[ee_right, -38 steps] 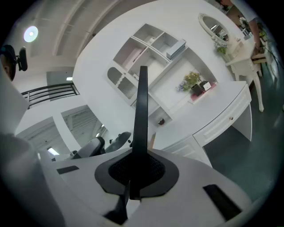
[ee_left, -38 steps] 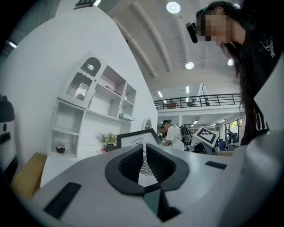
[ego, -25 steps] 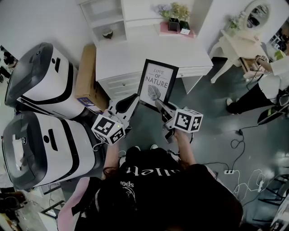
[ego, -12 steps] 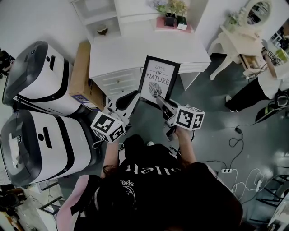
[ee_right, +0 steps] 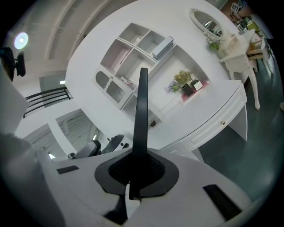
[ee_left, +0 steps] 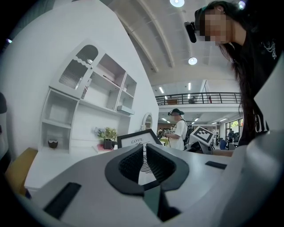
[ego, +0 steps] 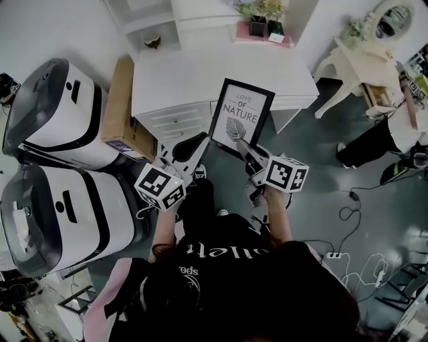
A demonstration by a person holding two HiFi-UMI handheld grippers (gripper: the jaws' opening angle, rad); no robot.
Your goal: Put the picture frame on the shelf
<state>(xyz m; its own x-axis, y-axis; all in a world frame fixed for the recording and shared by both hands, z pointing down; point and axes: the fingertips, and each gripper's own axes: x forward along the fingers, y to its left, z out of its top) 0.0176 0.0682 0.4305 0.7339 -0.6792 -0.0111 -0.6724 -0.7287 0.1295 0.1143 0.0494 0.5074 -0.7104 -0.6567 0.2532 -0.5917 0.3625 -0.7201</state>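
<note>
The picture frame (ego: 241,117) is black with a white print of a leaf and lettering. It is held upright in front of the white dresser (ego: 200,73). My right gripper (ego: 244,148) is shut on its lower right edge; in the right gripper view the frame's thin black edge (ee_right: 142,111) rises from between the pads. My left gripper (ego: 194,141) hangs just left of the frame's lower corner, its jaws drawn together with nothing between them (ee_left: 145,155). The white shelf unit (ego: 150,20) stands on the dresser's far left, and its compartments (ee_right: 137,57) also show in the right gripper view.
Potted plants (ego: 261,27) stand on a pink base at the dresser's back. A cardboard box (ego: 124,107) leans against its left side, next to two big white machines (ego: 60,120). A dressing table with a mirror (ego: 364,60), a person (ego: 388,133) and floor cables (ego: 354,200) are on the right.
The frame and both grippers have drifted slightly up and to the right, nearer the dresser. The right gripper's hold on the frame is the same.
</note>
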